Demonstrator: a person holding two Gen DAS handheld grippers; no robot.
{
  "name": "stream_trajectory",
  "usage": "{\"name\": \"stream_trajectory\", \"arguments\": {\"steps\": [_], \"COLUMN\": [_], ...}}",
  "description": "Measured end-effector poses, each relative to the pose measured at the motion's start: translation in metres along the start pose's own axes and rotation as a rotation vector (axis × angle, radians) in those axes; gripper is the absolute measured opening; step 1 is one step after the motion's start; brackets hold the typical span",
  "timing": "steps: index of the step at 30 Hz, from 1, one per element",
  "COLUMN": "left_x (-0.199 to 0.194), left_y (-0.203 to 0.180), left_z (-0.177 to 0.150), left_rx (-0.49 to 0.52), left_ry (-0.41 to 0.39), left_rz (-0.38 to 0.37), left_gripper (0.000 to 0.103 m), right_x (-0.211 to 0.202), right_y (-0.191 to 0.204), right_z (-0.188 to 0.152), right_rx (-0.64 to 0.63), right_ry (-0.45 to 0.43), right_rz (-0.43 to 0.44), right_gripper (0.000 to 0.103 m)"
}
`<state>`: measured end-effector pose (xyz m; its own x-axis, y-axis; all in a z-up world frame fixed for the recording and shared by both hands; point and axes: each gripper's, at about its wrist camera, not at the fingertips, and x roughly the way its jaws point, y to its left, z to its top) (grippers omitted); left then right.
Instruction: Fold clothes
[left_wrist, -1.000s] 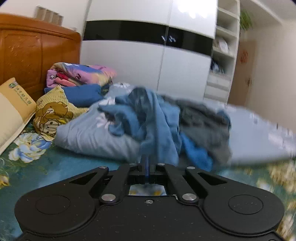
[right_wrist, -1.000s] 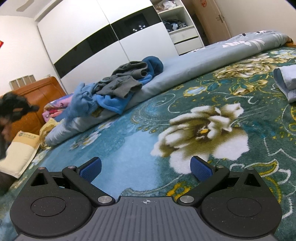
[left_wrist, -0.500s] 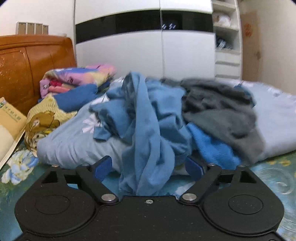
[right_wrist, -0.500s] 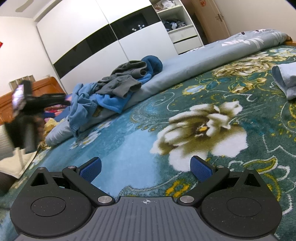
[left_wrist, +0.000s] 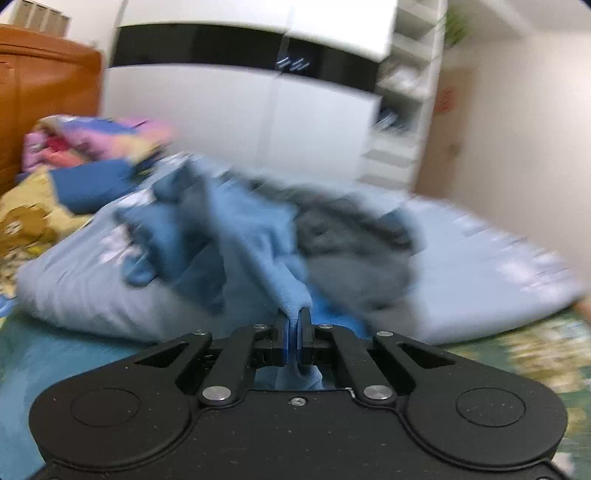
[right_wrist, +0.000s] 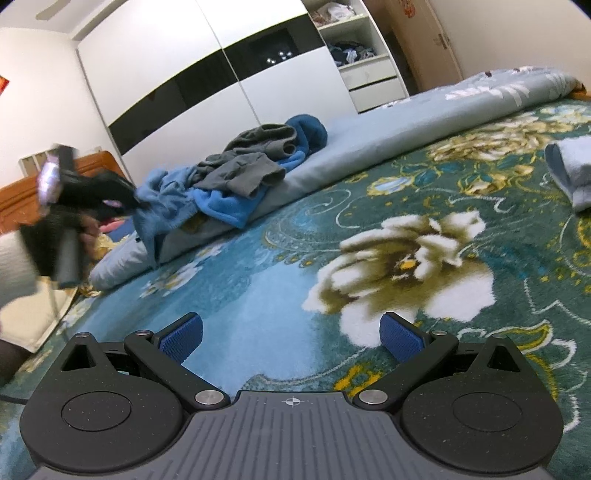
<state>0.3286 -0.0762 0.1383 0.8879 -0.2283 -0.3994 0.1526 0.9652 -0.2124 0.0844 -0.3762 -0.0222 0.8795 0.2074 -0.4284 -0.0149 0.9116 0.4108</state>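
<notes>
A heap of clothes lies on a rolled pale blue quilt (left_wrist: 480, 266): a light blue garment (left_wrist: 255, 236), a grey garment (left_wrist: 351, 240) and a bright blue fleece (right_wrist: 225, 205). My left gripper (left_wrist: 294, 328) is shut on a fold of the light blue garment, which stretches from the heap to its jaws. In the right wrist view the left gripper (right_wrist: 136, 201) shows at the far left, pinching the light blue garment (right_wrist: 166, 203). My right gripper (right_wrist: 291, 334) is open and empty, low over the floral bedspread (right_wrist: 399, 258).
A folded pale blue piece (right_wrist: 570, 173) lies at the right on the bedspread. Pillows and folded bedding (left_wrist: 88, 147) sit by the wooden headboard (left_wrist: 40, 96) at left. A white wardrobe (left_wrist: 258, 88) stands behind the bed.
My left gripper was open around the hanging light blue garment half a second ago; now it has shut on it and is pulling back, blurring the view. The right gripper has not moved.
</notes>
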Motion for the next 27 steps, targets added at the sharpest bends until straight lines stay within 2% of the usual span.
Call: {"name": "stream_trajectory", "arguments": {"steps": [4,6,8,11,14,17,20,22,24,27], "left_x": [-0.08,-0.121,-0.157,-0.191,-0.217,-0.216,-0.206,-0.205,-0.209,-0.216], "left_y": [0.001,-0.012,-0.03,-0.049,-0.08,-0.096,-0.086,-0.067,-0.044,0.0], "left_z": [0.002,-0.009,-0.028,-0.062,-0.091,-0.11,-0.118,-0.117,-0.113,-0.108], "left_rx": [-0.059,-0.032,0.01,-0.059,-0.005,0.012,0.006,-0.024,-0.058,-0.085], "left_ry": [-0.045,-0.044,-0.023,0.065,0.113,0.173,0.242,0.252,0.227,0.164], "left_rz": [-0.208,-0.322,-0.423,-0.632,-0.798,-0.829,-0.752,-0.706,-0.658,-0.521], "left_gripper": [0.0,0.0,0.0,0.0,0.001,0.003,0.006,0.015,0.051,0.055], "right_x": [-0.015,-0.029,-0.044,-0.068,-0.095,-0.117,-0.134,-0.143,-0.147,-0.146], "right_y": [0.013,0.022,0.032,0.04,0.039,0.032,0.027,0.03,0.034,0.039], "right_z": [0.0,0.001,0.004,0.008,0.012,0.015,0.018,0.018,0.017,0.013], "right_rx": [-0.007,-0.035,-0.065,-0.083,-0.079,-0.06,-0.03,-0.048,-0.067,-0.072], "right_ry": [-0.007,-0.024,-0.051,-0.091,-0.131,-0.156,-0.171,-0.173,-0.166,-0.126], "right_rz": [0.0,0.01,0.012,-0.004,-0.054,-0.125,-0.18,-0.189,-0.191,-0.181], "right_gripper": [0.103,0.103,0.103,0.103,0.103,0.103,0.103,0.103,0.103,0.103]}}
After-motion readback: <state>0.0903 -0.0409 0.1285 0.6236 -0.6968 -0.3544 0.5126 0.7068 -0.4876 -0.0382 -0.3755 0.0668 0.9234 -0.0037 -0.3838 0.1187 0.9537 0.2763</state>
